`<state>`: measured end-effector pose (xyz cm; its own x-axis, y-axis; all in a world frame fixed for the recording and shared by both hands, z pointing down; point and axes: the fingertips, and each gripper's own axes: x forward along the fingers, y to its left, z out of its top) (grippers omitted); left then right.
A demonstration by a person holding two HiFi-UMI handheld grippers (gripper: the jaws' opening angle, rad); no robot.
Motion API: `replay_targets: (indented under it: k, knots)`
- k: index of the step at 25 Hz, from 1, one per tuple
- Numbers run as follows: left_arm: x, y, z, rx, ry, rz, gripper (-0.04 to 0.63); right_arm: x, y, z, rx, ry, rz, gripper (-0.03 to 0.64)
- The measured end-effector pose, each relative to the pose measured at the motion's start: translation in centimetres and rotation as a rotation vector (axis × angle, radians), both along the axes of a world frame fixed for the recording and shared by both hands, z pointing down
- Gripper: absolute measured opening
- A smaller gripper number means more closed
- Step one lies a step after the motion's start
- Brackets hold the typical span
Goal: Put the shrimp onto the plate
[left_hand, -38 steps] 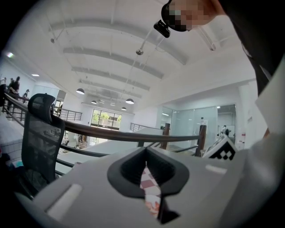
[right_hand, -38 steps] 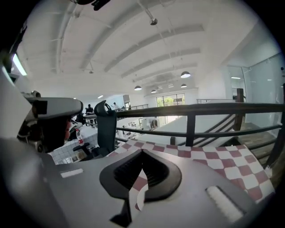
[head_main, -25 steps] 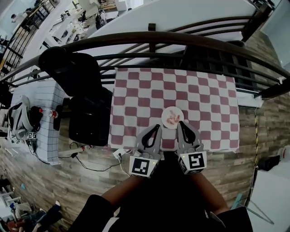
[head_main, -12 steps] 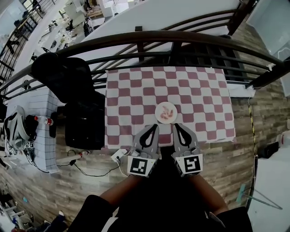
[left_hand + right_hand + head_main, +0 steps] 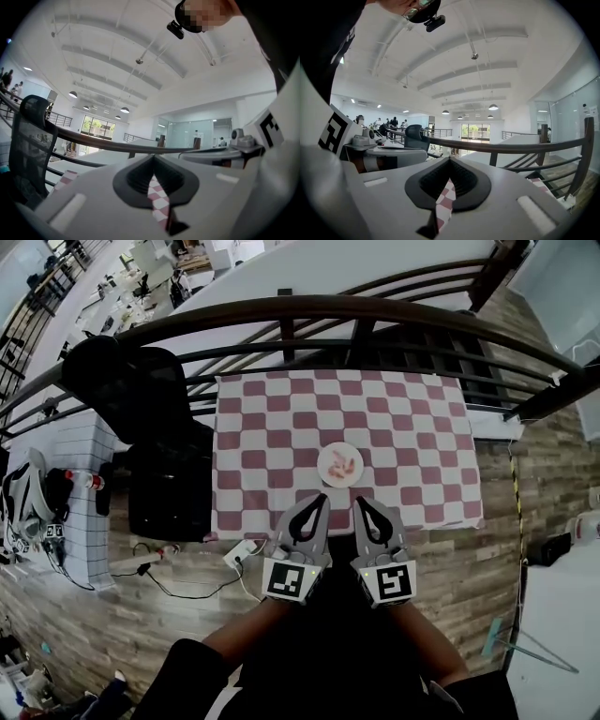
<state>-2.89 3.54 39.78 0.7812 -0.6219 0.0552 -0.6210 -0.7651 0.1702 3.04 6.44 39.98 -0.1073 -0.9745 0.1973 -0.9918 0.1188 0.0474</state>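
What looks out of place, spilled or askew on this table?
Nothing stands out. The shrimp lie on the plate, none spilled onto the checkered cloth; the left gripper and right gripper are shut and empty.

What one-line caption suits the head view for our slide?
Left gripper and right gripper, both shut, near the checkered table; shrimp on the plate.

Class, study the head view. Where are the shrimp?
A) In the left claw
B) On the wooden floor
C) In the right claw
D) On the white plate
D: the shrimp lie on the plate on the checkered cloth; the left claw and right claw are shut, holding nothing.
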Motion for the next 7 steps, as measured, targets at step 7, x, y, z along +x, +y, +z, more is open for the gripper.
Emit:
replay_targets:
  k: [7]
  knots:
    - [3.0, 1.0, 2.0, -0.034, -0.019, 0.072, 0.008, 1.3, 0.6, 1.4, -0.008, -0.002, -0.005, -0.003]
